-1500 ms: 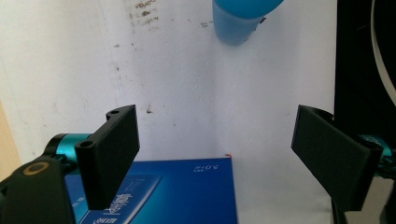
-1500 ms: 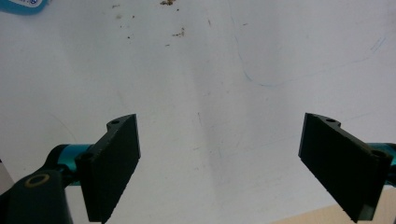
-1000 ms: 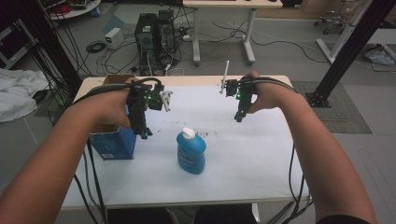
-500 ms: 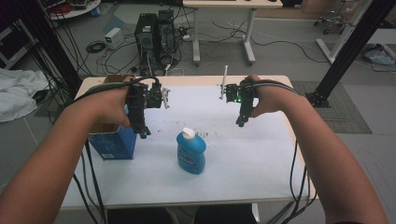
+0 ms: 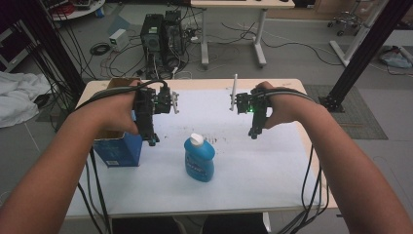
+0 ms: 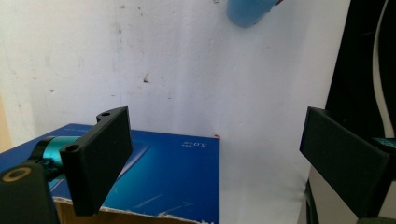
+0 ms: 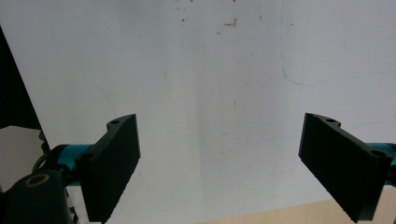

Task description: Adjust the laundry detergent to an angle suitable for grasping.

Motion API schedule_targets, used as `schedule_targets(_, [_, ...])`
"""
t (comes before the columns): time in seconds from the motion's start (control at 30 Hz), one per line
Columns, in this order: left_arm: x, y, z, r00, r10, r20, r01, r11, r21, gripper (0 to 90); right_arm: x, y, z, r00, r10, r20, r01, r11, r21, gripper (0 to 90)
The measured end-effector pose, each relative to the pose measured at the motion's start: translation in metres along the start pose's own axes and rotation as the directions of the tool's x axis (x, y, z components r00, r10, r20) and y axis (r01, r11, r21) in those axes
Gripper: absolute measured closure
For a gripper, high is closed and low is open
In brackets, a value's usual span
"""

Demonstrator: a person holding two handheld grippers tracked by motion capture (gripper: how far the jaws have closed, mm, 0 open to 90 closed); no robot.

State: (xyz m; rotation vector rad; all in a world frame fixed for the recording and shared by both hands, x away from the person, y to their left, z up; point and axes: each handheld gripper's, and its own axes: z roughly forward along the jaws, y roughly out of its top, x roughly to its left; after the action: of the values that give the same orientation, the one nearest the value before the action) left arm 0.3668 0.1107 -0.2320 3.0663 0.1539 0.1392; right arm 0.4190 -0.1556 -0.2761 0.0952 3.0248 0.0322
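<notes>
Left gripper (image 5: 152,141) hangs over the left part of the white tabletop (image 5: 272,161), jaws pointing down, wide apart, nothing between them; in the left gripper view (image 6: 212,158) the two black pads frame bare table and the top of the box. Blue rectangular cardboard box (image 5: 117,148) with its open brown flaps sits directly under and just to the left of this gripper, not touching the jaws; in the left gripper view the box (image 6: 173,172) lies below the left jaw, its blue face reaching about halfway across the gap. Blue plastic bottle with a white flip cap (image 5: 198,158) stands upright on the table, to the right of the left gripper and nearer the person, near but apart from it; its blurred blue body (image 6: 250,11) shows at the top edge of the left gripper view, beyond the jaws. Right gripper (image 5: 253,132) is held over the right part of the table, jaws down and spread wide, empty; the right gripper view (image 7: 219,163) shows plain scuffed white surface between the pads. Bottle lies to the left of the right gripper and nearer the person, clearly apart. The bottle stands between the two grippers, neither touching it.
</notes>
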Motion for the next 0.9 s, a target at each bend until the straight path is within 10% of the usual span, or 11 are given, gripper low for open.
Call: schedule_targets(0.9, [-0.001,-0.007,0.017,0.9975,-0.025,0.067,0.023,0.9994,0.027,9.4,0.010,0.005,-0.001,0.9995,-0.022,-0.025,0.022,1.000,0.019,11.8])
